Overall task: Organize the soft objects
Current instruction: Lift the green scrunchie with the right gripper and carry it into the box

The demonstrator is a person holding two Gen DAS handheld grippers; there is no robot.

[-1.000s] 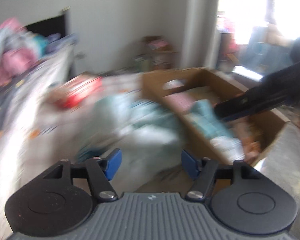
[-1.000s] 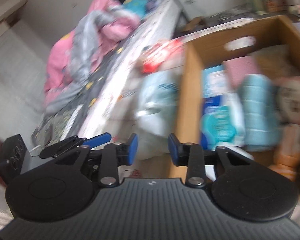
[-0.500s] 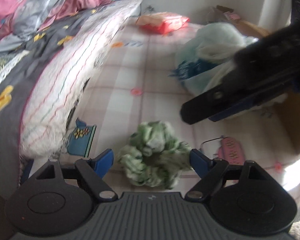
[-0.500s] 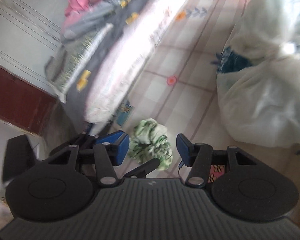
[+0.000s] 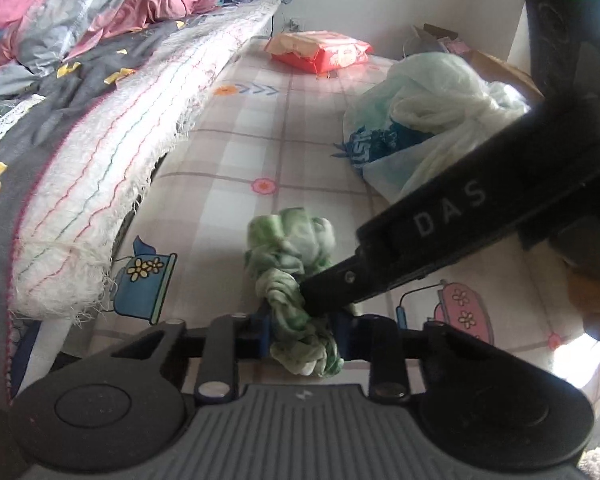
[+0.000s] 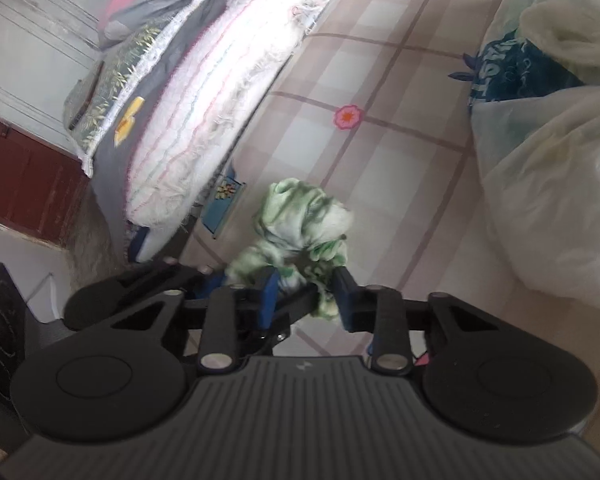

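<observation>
Coming down low over the bed after waving about high up a moment ago, and now sitting right at the cloth (image 5: pixel 296 280). Squeezing shut just now on both sides, after standing wide open a blink earlier. Pinching the near end of the cloth with the left tongs (image 5: pixel 304 330), blue pads pressing on it from both sides. Biting the same cloth a bit farther up with the right tongs (image 6: pixel 306 296), reaching in from the right, nearly closed, with green folds bunched between the pads. Working very close together, almost crossing.

Squashing the cloth up into a tall lump, not leaving it flat and round as before. Keeping it down on the sheet (image 5: pixel 260 132) for now, near the front edge, between the blanket (image 5: pixel 100 160) on the left and the bag (image 5: pixel 420 120) on the right, apart from both. Not touching the pack (image 5: pixel 320 50) lying far back.

Probably finishing the grab, then, and getting ready to do something with the cloth: maybe stretching it, folding it, or lifting it away. Not putting it anywhere yet.

Maybe risking a bump, holding on with two tongs so close together, or tugging the soft cloth out of one grip. Most likely needing a slow, even pull next.
</observation>
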